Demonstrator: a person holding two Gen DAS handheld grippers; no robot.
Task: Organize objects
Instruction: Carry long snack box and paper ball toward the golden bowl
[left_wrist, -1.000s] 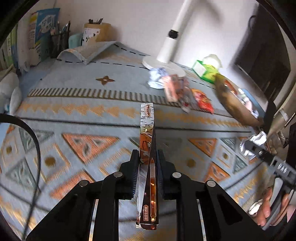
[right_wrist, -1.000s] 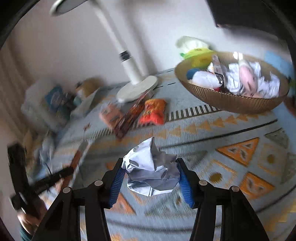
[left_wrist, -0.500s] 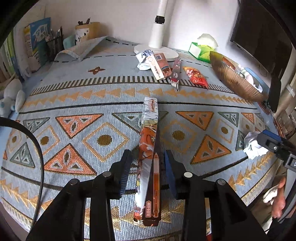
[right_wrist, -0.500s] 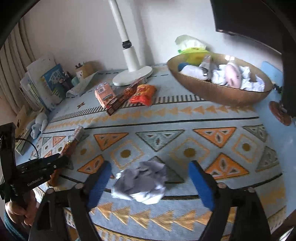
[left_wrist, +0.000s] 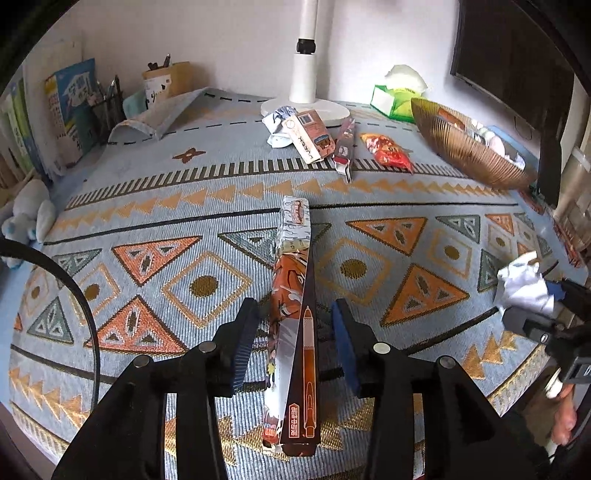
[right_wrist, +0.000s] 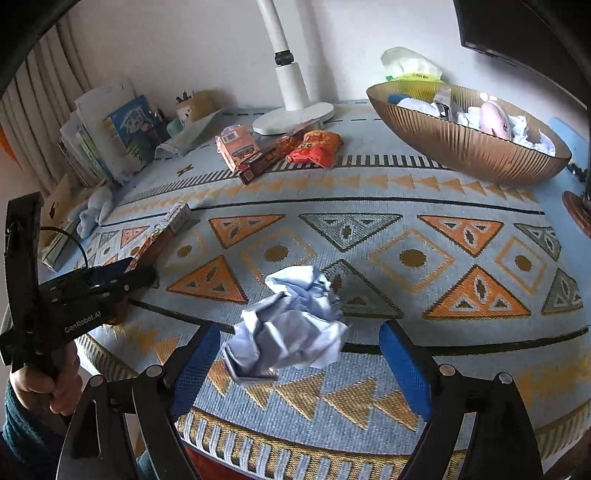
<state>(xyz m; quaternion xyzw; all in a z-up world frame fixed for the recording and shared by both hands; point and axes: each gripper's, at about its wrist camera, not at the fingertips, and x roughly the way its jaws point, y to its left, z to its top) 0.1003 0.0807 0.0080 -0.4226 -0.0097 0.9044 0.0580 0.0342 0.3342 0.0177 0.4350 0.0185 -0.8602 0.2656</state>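
Both jaws stand wide open, gripping nothing: the long orange printed pen box (left_wrist: 293, 317) lies on the patterned table (left_wrist: 369, 206) between the left gripper (left_wrist: 293, 345) jaws, and the crumpled pale-blue paper ball (right_wrist: 291, 326) lies between the right gripper (right_wrist: 299, 365) jaws. This reads as the step between letting go and picking up, so the next move calls for closing squarely on one item and carrying it to the ribbed bronze bowl (right_wrist: 461, 147), well ahead of the right jaws.

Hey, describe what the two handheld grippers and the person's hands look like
Both grippers are black, angular linkage frames with silver pivot bolts. The left gripper has dark navy ribbed pads, a black cable looping beside it, and white "GenRobot.AI" lettering on its body. The right gripper has bright blue textured pads. The left hand is bare-skinned with a dark teal sleeve.
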